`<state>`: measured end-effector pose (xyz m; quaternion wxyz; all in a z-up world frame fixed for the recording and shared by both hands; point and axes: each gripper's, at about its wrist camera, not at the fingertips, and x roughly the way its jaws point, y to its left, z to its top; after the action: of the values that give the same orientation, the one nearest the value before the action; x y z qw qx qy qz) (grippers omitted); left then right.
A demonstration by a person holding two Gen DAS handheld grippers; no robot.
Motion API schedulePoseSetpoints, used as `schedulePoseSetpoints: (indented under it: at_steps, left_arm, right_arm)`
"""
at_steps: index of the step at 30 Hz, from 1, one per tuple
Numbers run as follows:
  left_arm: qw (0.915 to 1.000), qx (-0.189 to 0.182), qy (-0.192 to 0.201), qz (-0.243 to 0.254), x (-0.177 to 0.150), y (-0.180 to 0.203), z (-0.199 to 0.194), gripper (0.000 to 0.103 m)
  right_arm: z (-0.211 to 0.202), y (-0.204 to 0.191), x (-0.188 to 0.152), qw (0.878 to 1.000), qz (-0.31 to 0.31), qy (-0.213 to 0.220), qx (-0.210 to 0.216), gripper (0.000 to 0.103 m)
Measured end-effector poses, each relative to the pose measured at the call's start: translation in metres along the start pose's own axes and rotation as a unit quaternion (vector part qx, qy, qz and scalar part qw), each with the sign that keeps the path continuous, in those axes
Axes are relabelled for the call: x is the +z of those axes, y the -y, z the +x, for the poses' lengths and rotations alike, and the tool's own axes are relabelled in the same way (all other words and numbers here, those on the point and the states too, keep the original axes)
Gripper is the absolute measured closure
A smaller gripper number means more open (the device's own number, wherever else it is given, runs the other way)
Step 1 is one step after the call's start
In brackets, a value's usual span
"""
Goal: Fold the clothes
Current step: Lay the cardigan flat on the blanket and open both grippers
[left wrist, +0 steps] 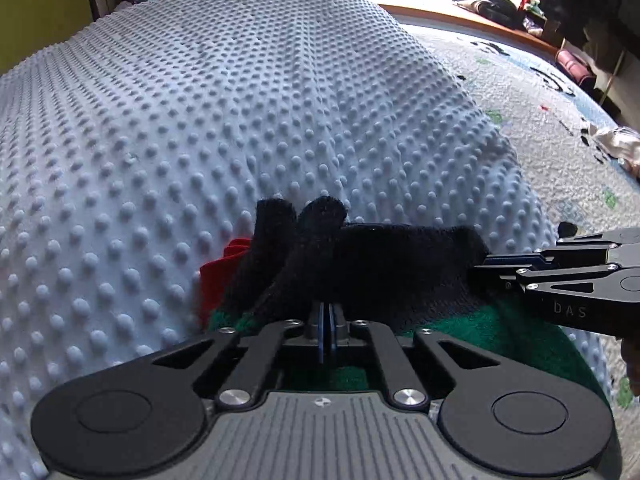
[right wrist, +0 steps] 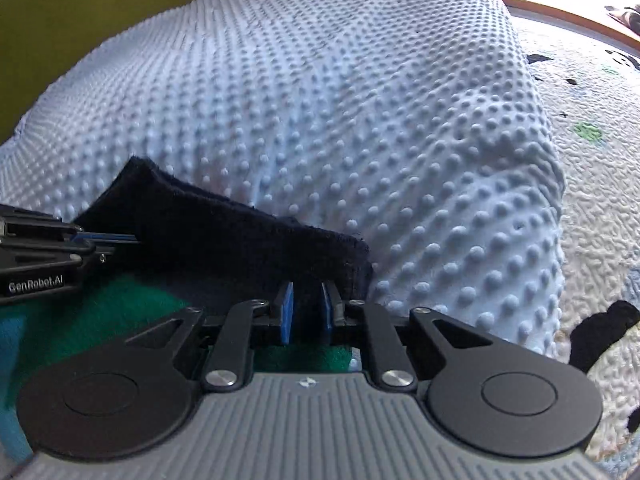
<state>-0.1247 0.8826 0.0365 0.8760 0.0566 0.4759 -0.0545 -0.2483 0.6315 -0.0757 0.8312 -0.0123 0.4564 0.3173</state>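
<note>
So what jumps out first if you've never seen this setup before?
A big pale-blue dotted blanket fills most of both views. Low in the middle lies a dark navy garment with green and red parts, pinched by the left gripper from below and the right gripper at its right edge.

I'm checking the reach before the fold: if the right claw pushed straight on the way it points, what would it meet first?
The dark knit garment itself: the right claw already has its edge between the pads. Past that lies the dotted blue blanket, though how far beyond is hard to judge in this fisheye view.
</note>
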Motion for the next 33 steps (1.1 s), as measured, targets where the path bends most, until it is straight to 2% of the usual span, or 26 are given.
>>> schedulePoseSetpoints:
  at_steps: [3, 5, 6, 7, 8, 9, 11, 14, 16, 20, 27, 31, 33]
  left_arm:
    - [0.9998, 0.017, -0.007, 0.009, 0.000, 0.012, -0.012, 0.094]
    - [0.9993, 0.026, -0.022, -0.014, 0.001, 0.022, -0.035, 0.084]
    - [0.9989, 0.033, -0.023, -0.022, -0.007, 0.027, -0.048, 0.072]
    - [0.9990, 0.033, -0.016, -0.027, -0.015, 0.031, -0.066, 0.064]
    - [0.9992, 0.027, -0.008, -0.028, -0.026, 0.037, -0.084, 0.063]
    - [0.9994, 0.026, -0.007, -0.023, -0.039, 0.044, -0.096, 0.062]
    - [0.9993, 0.032, -0.015, -0.012, -0.063, 0.057, -0.111, 0.062]
    - [0.9985, 0.035, -0.040, -0.009, -0.096, 0.072, -0.105, 0.063]
    - [0.9984, 0.047, -0.033, -0.003, -0.110, 0.077, -0.099, 0.062]
    - [0.9982, 0.051, -0.031, -0.012, -0.117, 0.076, -0.091, 0.062]
    - [0.9976, 0.060, -0.030, -0.018, -0.120, 0.086, -0.115, 0.061]
    - [0.9966, 0.071, -0.030, -0.029, -0.129, 0.088, -0.110, 0.060]
    - [0.9957, 0.075, -0.030, -0.045, -0.128, 0.089, -0.113, 0.058]
  right_arm:
    - [-0.006, 0.001, -0.005, 1.000, 0.014, 0.014, 0.015, 0.084]
    - [-0.034, 0.000, -0.014, 0.998, 0.024, 0.026, 0.042, 0.083]
    - [-0.052, -0.002, -0.024, 0.998, 0.022, 0.028, 0.054, 0.083]
    - [-0.069, -0.004, -0.034, 0.997, 0.020, 0.030, 0.065, 0.082]
    - [-0.085, -0.008, -0.045, 0.996, 0.017, 0.033, 0.076, 0.080]
    - [-0.097, -0.014, -0.057, 0.996, 0.007, 0.034, 0.081, 0.075]
    - [-0.114, -0.026, -0.080, 0.996, -0.010, 0.028, 0.087, 0.075]
    - [-0.113, -0.030, -0.101, 0.996, -0.002, 0.004, 0.093, 0.075]
    - [-0.106, -0.029, -0.111, 0.996, 0.002, -0.007, 0.088, 0.078]
    - [-0.093, -0.027, -0.120, 0.996, -0.005, -0.017, 0.086, 0.079]
    - [-0.129, -0.033, -0.124, 0.995, -0.009, 0.000, 0.103, 0.075]
    - [-0.120, -0.036, -0.143, 0.996, -0.008, -0.023, 0.081, 0.076]
    - [-0.124, -0.037, -0.145, 0.997, 0.007, -0.018, 0.076, 0.075]
